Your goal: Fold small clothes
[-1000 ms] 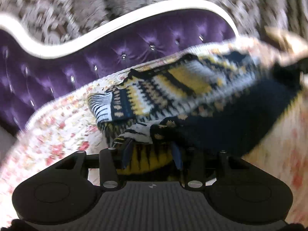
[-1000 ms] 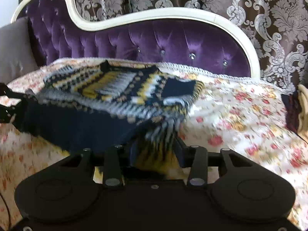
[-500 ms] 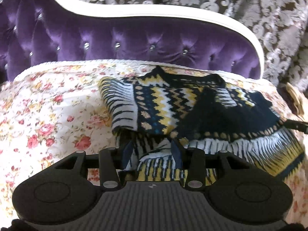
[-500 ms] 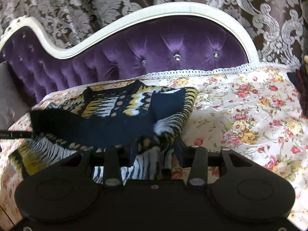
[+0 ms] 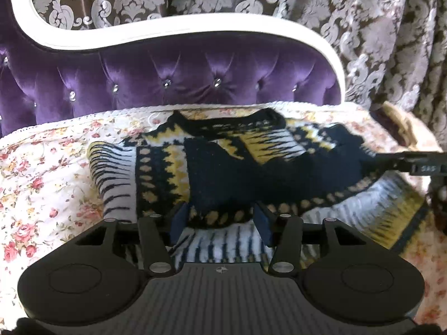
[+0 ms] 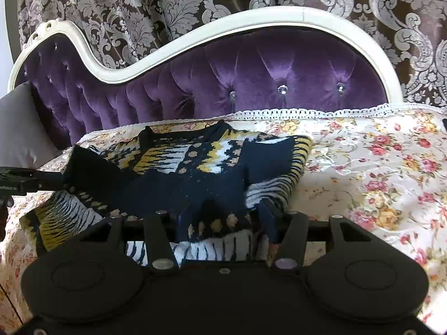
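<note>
Left wrist: patterned sweater (image 5: 223, 173) folded on floral bedspread (image 5: 42, 173).

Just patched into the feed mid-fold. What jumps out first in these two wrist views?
The patterned navy, yellow and white sweater grabs the eye, folded over itself on the floral bedspread. Each claw sits at its near hem: the left claw and the right claw both have knit between their fingers, and their jaws are opening. Behind stands a tufted purple headboard with a white frame.
</note>
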A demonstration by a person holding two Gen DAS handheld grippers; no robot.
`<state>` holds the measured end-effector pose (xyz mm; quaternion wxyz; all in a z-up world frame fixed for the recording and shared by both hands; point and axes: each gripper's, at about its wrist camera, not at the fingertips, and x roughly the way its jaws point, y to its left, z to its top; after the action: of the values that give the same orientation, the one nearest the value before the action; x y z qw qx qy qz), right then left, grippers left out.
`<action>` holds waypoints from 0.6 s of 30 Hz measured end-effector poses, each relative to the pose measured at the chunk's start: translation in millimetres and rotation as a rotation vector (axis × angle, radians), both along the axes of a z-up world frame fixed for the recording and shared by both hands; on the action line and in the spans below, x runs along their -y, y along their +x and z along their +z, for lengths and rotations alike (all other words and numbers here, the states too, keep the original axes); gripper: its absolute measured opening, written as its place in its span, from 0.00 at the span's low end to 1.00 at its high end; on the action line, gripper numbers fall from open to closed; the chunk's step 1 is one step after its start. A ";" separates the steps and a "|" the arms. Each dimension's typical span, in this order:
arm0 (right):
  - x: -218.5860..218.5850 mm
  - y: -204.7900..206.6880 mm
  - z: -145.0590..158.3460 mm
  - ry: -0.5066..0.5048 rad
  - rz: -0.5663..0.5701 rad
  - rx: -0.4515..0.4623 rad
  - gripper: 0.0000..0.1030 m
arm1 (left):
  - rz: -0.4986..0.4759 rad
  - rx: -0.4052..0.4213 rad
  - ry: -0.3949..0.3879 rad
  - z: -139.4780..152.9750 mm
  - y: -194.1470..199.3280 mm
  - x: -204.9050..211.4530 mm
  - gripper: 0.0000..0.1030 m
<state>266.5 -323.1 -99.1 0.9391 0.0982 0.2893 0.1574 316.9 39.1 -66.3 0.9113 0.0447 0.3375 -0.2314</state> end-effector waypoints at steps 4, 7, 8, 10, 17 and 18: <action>-2.1 3.3 -2.6 0.000 0.011 0.002 0.58 | 0.041 -0.030 -0.029 -4.9 12.8 -5.7 0.48; -2.5 3.0 -5.0 0.004 0.019 0.000 0.58 | 0.044 -0.049 -0.032 -7.7 19.4 -6.2 0.48; -3.0 3.4 -5.5 0.004 0.022 0.000 0.58 | 0.042 -0.052 -0.023 -8.4 20.8 -5.2 0.48; -5.3 0.5 -6.1 -0.001 0.025 0.004 0.57 | 0.034 -0.063 -0.009 -10.4 22.4 -2.6 0.48; -22.6 -19.4 -0.7 -0.070 0.052 0.031 0.12 | -0.011 0.037 0.023 -8.8 -8.1 8.4 0.09; -23.3 -22.8 1.7 -0.066 0.049 0.038 0.12 | -0.004 0.052 0.029 -7.1 -14.4 9.7 0.09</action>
<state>243.8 -299.8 -97.5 0.9430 0.0572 0.2786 0.1727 302.5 29.4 -73.3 0.9186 0.0644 0.3170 -0.2271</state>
